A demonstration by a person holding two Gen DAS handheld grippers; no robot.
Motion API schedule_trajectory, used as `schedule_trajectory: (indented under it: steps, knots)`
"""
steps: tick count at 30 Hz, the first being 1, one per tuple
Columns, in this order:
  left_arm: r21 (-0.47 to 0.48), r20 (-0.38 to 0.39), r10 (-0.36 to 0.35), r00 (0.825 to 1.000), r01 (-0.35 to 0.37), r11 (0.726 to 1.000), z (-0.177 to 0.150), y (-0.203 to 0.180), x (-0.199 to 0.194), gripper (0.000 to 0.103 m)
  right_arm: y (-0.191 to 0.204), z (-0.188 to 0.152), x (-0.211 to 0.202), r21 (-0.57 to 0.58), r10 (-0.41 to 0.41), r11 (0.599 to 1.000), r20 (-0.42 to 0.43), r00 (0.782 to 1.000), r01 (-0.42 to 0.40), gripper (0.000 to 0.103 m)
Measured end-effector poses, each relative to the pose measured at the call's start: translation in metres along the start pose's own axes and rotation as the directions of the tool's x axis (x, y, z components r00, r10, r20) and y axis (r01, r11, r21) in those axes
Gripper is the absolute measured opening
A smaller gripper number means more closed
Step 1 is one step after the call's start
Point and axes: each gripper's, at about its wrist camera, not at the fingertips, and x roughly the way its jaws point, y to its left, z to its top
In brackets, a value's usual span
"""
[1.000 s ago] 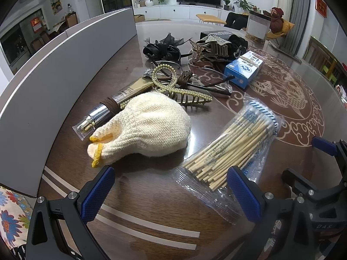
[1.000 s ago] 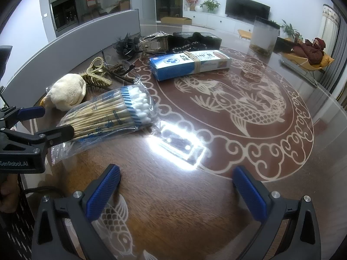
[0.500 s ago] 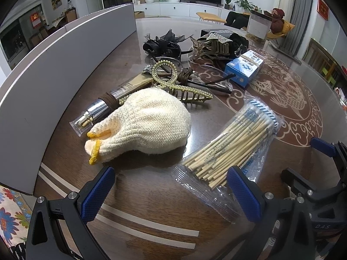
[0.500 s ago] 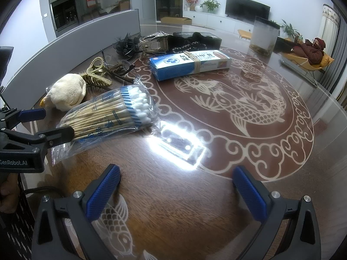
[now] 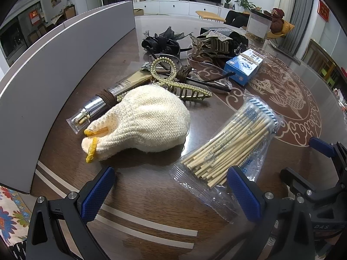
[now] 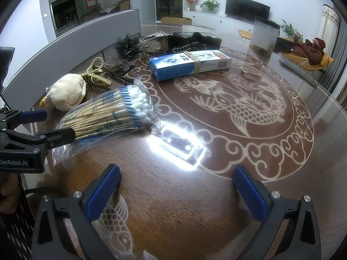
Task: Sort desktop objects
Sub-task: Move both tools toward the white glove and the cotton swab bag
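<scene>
A: Left wrist view: the left gripper (image 5: pixel 171 186) has edged toward the bag of cotton swabs (image 5: pixel 234 143), jaws wide, empty, right pad at its stick end; a pick-up looks near.

B: Right wrist view: the right gripper (image 6: pixel 176 188) hovers level over the bare table (image 6: pixel 216 205), spread, holding nothing.

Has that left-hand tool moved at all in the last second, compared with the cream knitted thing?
Yes, slightly. In its own view the left tool has crept toward the knitted pouch and bag of cotton swabs, both looming a little nearer.
</scene>
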Motion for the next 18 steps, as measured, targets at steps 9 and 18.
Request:
schedule_trajectory:
  steps: [9,18]
  knots:
    - [-0.007,-0.017,-0.016,1.0,0.016,1.0,-0.001,0.0,0.003,0.103,0.0,0.0,0.0,0.0,0.0,1.0,0.0,1.0,0.0,0.103]
    - [-0.027,-0.086,-0.026,0.996,0.024,0.999,0.002,0.014,-0.004,0.103,0.0,0.0,0.0,0.0,0.0,1.0,0.0,1.0,0.0,0.103]
